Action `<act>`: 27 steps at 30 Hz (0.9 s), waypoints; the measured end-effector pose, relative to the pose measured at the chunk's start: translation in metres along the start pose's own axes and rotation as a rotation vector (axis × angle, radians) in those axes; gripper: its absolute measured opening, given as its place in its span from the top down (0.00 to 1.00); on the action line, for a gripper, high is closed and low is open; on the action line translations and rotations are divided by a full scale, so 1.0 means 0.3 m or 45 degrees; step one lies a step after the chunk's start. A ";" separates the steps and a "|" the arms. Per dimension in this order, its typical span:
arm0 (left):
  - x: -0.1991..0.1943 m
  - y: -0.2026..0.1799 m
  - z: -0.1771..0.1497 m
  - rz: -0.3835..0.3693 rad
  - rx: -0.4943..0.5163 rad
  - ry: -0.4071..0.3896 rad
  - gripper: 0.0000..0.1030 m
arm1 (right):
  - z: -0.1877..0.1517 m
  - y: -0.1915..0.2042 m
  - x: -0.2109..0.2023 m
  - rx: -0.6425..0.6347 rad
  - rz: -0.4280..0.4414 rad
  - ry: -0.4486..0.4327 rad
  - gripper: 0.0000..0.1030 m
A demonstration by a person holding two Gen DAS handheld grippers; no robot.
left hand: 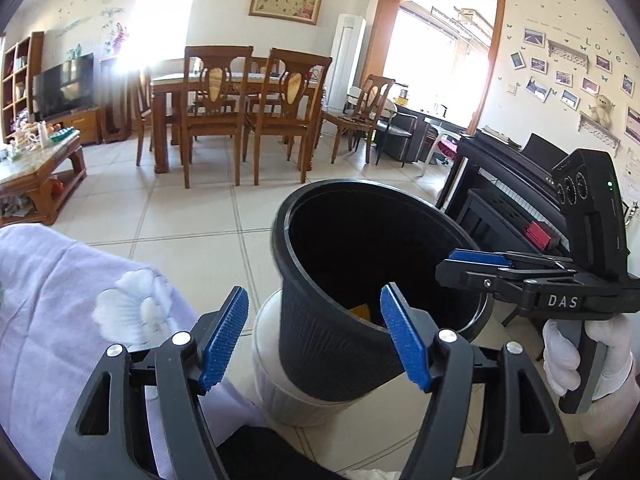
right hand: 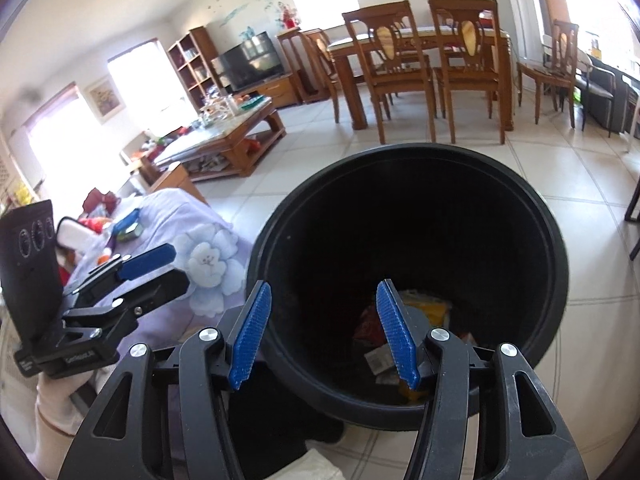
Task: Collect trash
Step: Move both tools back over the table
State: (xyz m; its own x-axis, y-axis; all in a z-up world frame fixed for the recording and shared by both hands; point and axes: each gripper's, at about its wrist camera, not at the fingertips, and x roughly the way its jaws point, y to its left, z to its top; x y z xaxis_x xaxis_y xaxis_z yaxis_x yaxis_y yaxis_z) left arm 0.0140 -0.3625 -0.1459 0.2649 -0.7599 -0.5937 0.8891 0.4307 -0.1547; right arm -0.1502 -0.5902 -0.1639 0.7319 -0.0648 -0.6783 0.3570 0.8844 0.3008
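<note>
A black trash bin (left hand: 340, 320) stands on the tiled floor, with a white band around its base (left hand: 280, 384). In the right wrist view the bin (right hand: 408, 216) is seen from above and holds several crumpled wrappers (right hand: 424, 312). My left gripper (left hand: 316, 340) is open and empty, just in front of the bin's near wall. My right gripper (right hand: 324, 334) is open and empty, its right finger over the bin's opening. The right gripper also shows in the left wrist view (left hand: 476, 260), over the bin's right rim. The left gripper also shows in the right wrist view (right hand: 148, 268), over the cloth.
A lavender flowered cloth (left hand: 80, 312) covers a surface left of the bin, with several small items on it (right hand: 120, 228). A wooden coffee table (right hand: 224, 140), dining table and chairs (left hand: 240, 112) stand farther off. A black piano (left hand: 512, 184) is at right.
</note>
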 end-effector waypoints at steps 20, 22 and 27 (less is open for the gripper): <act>-0.579 0.569 -0.324 0.696 -0.467 0.070 0.33 | 0.031 0.763 0.251 -0.414 0.358 0.074 0.46; -0.591 0.599 -0.358 0.703 -0.485 0.089 0.33 | 0.028 0.840 0.272 -0.465 0.381 0.078 0.46; -0.608 0.631 -0.408 0.692 -0.497 0.111 0.33 | 0.035 0.982 0.316 -0.540 0.441 0.092 0.46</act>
State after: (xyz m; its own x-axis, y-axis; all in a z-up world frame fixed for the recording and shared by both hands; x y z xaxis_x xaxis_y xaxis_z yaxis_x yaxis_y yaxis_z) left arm 0.0883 -0.0827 -0.1637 0.5908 -0.3499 -0.7270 0.4332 0.8977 -0.0801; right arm 0.0304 -0.3407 -0.1328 0.7180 0.2819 -0.6364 -0.1735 0.9580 0.2285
